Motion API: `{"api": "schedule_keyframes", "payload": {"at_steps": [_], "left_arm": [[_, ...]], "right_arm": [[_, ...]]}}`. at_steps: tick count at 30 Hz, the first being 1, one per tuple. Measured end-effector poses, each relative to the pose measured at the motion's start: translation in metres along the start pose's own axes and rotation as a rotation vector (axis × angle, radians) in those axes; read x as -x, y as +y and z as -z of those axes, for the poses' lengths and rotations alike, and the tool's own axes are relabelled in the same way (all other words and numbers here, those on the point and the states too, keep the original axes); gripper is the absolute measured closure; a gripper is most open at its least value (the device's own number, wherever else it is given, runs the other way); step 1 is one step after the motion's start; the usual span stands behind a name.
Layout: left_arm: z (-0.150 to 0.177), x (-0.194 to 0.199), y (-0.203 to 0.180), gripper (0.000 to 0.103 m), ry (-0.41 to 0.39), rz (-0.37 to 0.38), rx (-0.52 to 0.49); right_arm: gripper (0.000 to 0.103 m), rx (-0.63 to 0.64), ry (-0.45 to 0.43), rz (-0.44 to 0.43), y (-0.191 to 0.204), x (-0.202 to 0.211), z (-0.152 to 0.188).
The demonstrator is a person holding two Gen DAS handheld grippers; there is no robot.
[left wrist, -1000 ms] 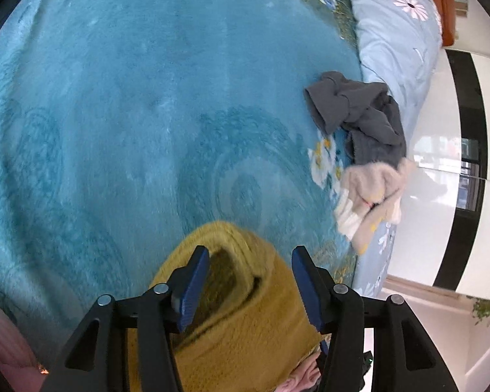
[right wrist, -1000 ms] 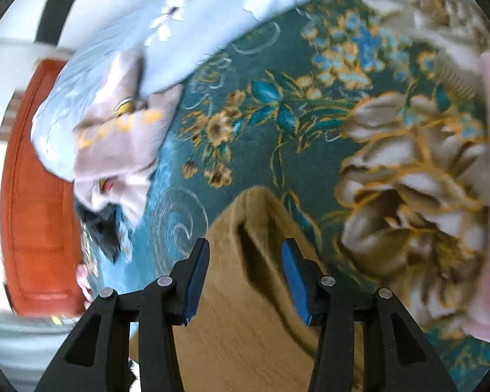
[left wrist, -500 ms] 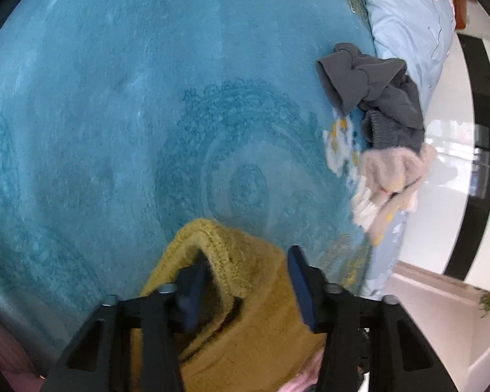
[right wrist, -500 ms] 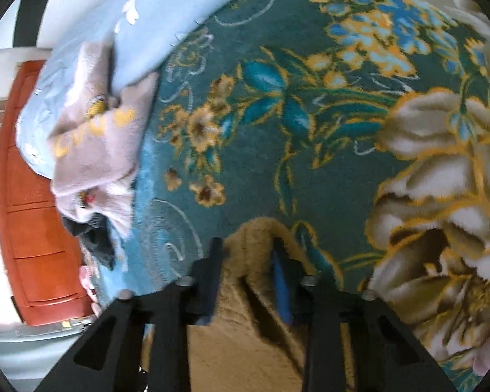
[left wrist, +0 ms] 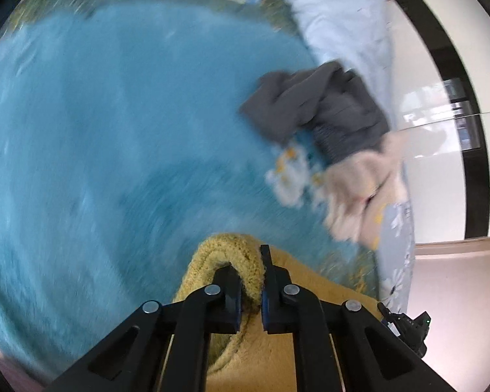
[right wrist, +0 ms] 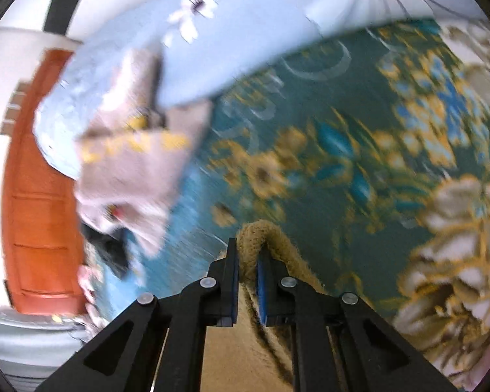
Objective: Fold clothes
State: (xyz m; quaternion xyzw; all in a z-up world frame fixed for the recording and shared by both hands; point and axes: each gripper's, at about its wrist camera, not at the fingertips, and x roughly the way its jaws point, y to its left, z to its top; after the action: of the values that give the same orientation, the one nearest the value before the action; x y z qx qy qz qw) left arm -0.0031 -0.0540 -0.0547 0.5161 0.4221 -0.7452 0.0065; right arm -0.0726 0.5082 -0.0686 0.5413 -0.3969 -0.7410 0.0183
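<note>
your left gripper [left wrist: 249, 281] and right gripper [right wrist: 245, 277] each pinch a rolled edge of the mustard sweater [left wrist: 297, 294], which trails back beneath both over the teal blanket [left wrist: 114, 130]; neither sits nearer, so carry it evenly.

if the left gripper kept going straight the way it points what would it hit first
The left gripper, shut on the mustard yellow knitted garment, points at the plush teal blanket. That blanket looks like the first contact, though blur leaves depth unclear; the dark grey crumpled garment lies off to the right.
</note>
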Motion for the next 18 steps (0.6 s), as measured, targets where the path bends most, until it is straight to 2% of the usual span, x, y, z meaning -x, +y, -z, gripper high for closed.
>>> {"api": "schedule_keyframes", "payload": {"at_steps": [3, 6, 8, 10, 11, 13, 16, 18], "left_arm": [[-0.009, -0.002, -0.001, 0.091, 0.011, -0.015, 0.017], [-0.007, -0.01, 0.003, 0.085, 0.065, -0.041, -0.001], [-0.003, -0.01, 0.003, 0.069, 0.073, -0.08, -0.046], [0.002, -0.005, 0.002, 0.059, 0.053, -0.14, -0.094], [0.005, 0.0, 0.002, 0.059, 0.039, -0.155, -0.099], [0.012, 0.01, 0.003, 0.059, 0.01, -0.176, -0.1], [0.031, 0.02, -0.004, 0.059, -0.007, -0.134, -0.127], [0.049, 0.018, -0.015, 0.059, 0.036, -0.076, -0.164]], "right_arm": [[0.094, 0.009, -0.033, -0.014, 0.012, -0.003, -0.012], [0.093, 0.042, -0.015, 0.025, 0.023, -0.018, -0.015], [0.092, 0.078, -0.007, 0.069, 0.027, -0.024, -0.015], [0.089, 0.097, -0.008, 0.088, 0.028, -0.027, -0.015], [0.089, 0.096, -0.014, 0.081, 0.026, -0.023, -0.015], [0.074, 0.107, -0.047, 0.084, 0.025, -0.013, -0.012], [0.07, 0.143, -0.121, 0.115, 0.022, 0.012, 0.002], [0.07, 0.148, -0.114, 0.101, 0.013, 0.025, 0.02]]}}
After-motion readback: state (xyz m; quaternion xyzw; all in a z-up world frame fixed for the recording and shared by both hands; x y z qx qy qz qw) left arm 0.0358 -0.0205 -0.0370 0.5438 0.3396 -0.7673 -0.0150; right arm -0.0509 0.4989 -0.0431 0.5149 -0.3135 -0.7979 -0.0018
